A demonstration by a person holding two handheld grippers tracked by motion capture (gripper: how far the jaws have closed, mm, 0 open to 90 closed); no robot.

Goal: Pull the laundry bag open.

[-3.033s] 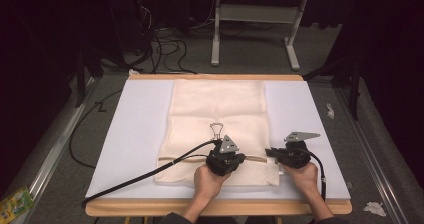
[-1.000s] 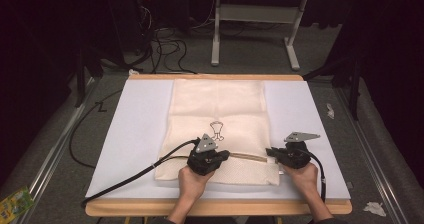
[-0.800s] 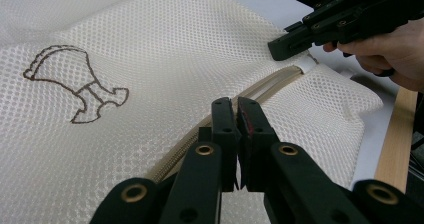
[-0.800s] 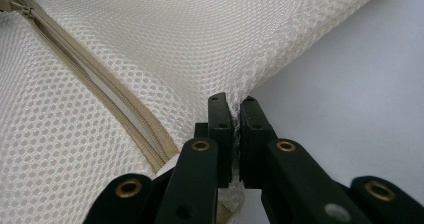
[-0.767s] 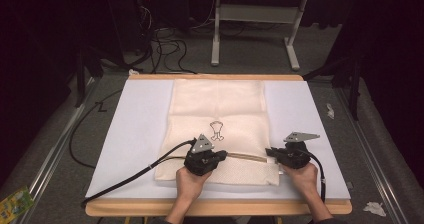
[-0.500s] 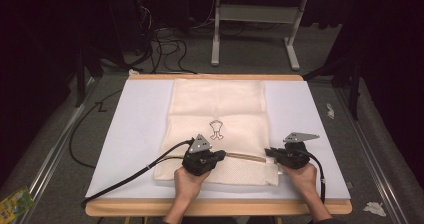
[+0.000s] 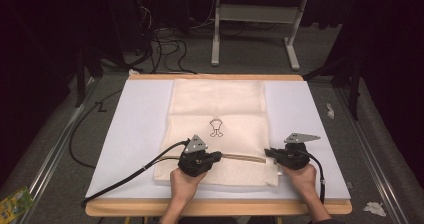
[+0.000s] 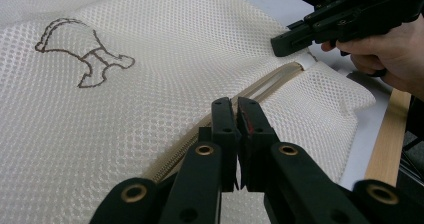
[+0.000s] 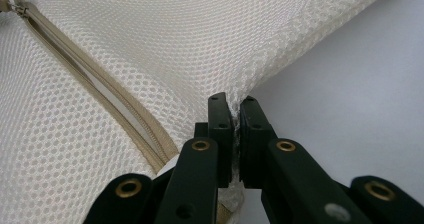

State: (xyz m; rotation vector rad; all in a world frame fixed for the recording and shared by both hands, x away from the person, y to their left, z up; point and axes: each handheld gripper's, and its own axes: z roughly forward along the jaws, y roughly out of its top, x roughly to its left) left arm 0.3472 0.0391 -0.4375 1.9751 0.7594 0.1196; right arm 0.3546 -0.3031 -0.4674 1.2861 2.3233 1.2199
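**Both grippers clamp a mesh bag along its zipper**

From above I see my left gripper [image 7: 212, 157] at the near-left stretch of the cream mesh bag [image 7: 217, 109], which lies on the white table [image 7: 135, 129]. Its own view shows what the high view cannot: jaws pressed together over the zipper [image 8: 265, 84], though I cannot tell what they pinch. To its right, my right gripper [image 9: 235, 109] grips the bag's edge beside the zipper's end.

Zipper pull [image 8: 235, 115] (behind tool jaws) hidden
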